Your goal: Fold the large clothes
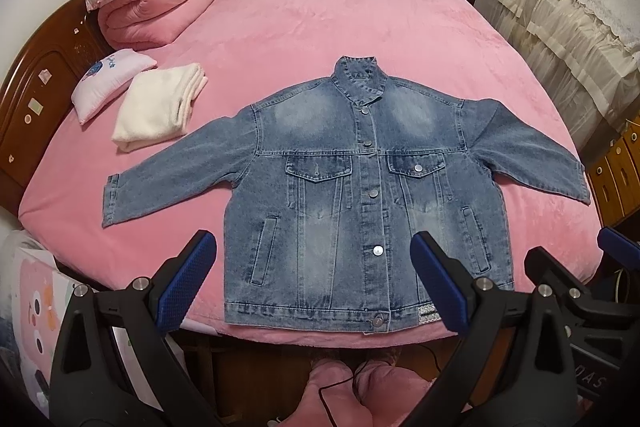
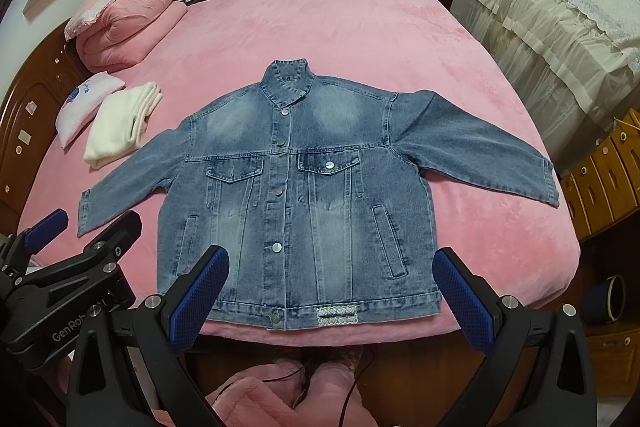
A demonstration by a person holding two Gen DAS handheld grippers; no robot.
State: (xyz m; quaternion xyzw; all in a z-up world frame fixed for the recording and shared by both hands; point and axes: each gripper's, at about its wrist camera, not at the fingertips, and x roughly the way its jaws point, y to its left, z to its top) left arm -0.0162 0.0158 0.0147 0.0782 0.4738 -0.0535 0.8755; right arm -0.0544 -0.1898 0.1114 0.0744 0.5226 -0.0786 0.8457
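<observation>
The left gripper (image 1: 314, 247) and right gripper (image 2: 332, 267) are hovering with jaws wide, the denim jacket (image 1: 360, 195) lying spread just beyond them.

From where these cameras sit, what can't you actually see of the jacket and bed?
- Denim jacket back: face-down in both views.
- Hem beside the left gripper fingers: covered, left wrist view.
- Bed front edge: behind the right gripper, right wrist view.
- Hem label lettering: too small.

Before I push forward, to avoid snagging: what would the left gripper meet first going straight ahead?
Probably the denim jacket, near its hem; the left gripper is open and empty. Depth is unclear.
</observation>
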